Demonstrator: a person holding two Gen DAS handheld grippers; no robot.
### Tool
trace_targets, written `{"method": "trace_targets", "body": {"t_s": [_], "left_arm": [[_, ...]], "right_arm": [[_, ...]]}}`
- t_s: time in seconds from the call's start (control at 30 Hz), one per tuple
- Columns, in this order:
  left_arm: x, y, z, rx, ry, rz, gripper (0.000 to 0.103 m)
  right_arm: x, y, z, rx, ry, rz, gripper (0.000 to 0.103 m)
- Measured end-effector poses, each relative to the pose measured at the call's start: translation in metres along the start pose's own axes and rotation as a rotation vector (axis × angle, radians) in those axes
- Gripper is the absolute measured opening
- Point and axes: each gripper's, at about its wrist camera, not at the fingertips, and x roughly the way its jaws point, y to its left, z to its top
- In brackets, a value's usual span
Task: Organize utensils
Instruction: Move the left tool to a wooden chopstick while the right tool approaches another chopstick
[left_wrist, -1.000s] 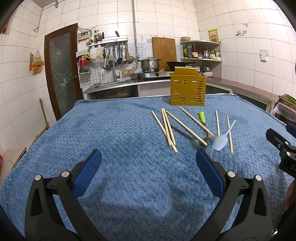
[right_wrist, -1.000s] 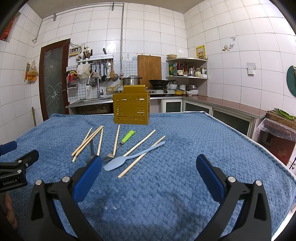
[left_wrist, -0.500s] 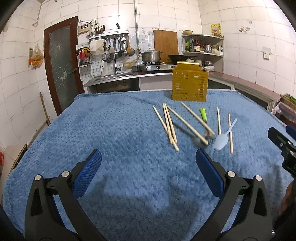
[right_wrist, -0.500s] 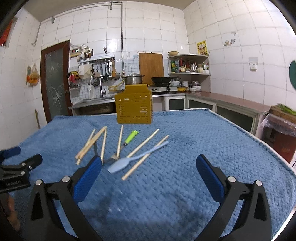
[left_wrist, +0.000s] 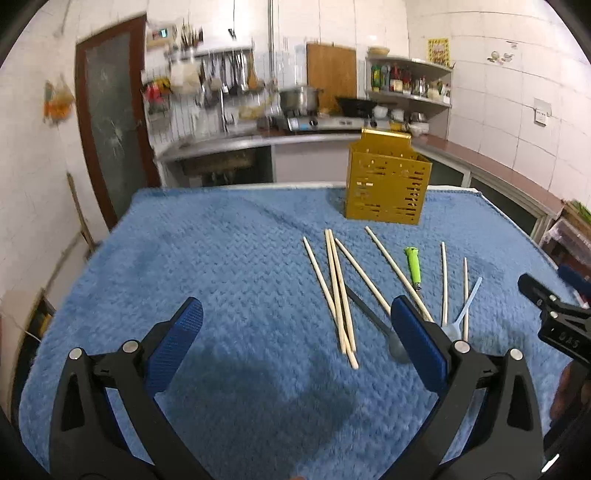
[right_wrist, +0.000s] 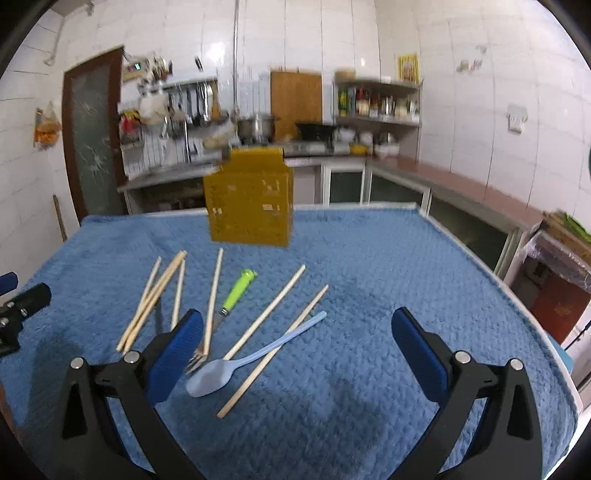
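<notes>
While both grippers hang over the near end of the table, neither one has hold of anything. The left gripper (left_wrist: 295, 343) has its blue pads spread wide, with just blue blanket (left_wrist: 221, 258) between them. Same deal for the right gripper (right_wrist: 297, 345): jaws wide apart, nothing pinched, though its left pad sits right in front of the fork tines.

Moving out from there, the utensils are scattered loose on the blanket. A light blue spoon (right_wrist: 236, 363) lies bowl toward the camera, its handle crossing over one wooden chopstick (right_wrist: 273, 350). Just beside it there's a fork with a green handle (right_wrist: 238, 291), tines pointing at the right gripper. More chopsticks (left_wrist: 338, 291) lie in a rough fan, a few of them overlapping. In the left view a dark spoon (left_wrist: 376, 328) runs under that bunch, with its bowl tucked partly behind the left gripper's right pad.

Further back, a yellow slotted utensil holder (left_wrist: 386, 188) stands upright on the far part of the blanket, well apart from the pile. Can't see inside it from here. Kitchen counter behind is blurry.
</notes>
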Motion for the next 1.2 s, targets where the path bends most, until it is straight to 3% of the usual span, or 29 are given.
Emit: {"method": "trace_targets", "body": {"t_s": [0.07, 0.27, 0.37, 0.53, 0.73, 0.8, 0.87, 1.13, 1.2], "left_arm": [[0.006, 0.009, 0.013, -0.013, 0.02, 0.005, 0.098], [0.043, 0.026, 0.043, -0.037, 0.08, 0.044, 0.098], [0.081, 0.024, 0.046, -0.045, 0.166, 0.023, 0.098], [0.124, 0.016, 0.043, -0.026, 0.211, 0.064, 0.098], [0.16, 0.012, 0.046, -0.039, 0.26, 0.039, 0.079], [0.171, 0.009, 0.044, -0.024, 0.3, 0.029, 0.067], [0.183, 0.006, 0.042, -0.004, 0.337, 0.018, 0.057], [0.213, -0.003, 0.054, 0.015, 0.374, 0.019, 0.056], [0.218, -0.005, 0.059, 0.022, 0.386, 0.007, 0.051]], "right_arm": [[0.014, -0.004, 0.01, 0.015, 0.062, -0.016, 0.099], [0.052, -0.005, 0.028, 0.025, 0.13, -0.058, 0.099], [0.074, -0.004, 0.027, 0.03, 0.175, -0.07, 0.099], [0.113, -0.011, 0.016, 0.036, 0.242, -0.1, 0.099], [0.145, -0.021, 0.015, 0.061, 0.291, -0.1, 0.098], [0.154, -0.02, 0.015, 0.059, 0.315, -0.092, 0.091], [0.16, -0.017, 0.017, 0.054, 0.33, -0.09, 0.077], [0.183, -0.018, 0.017, 0.085, 0.413, -0.072, 0.045], [0.184, -0.017, 0.018, 0.086, 0.417, -0.078, 0.043]]}}
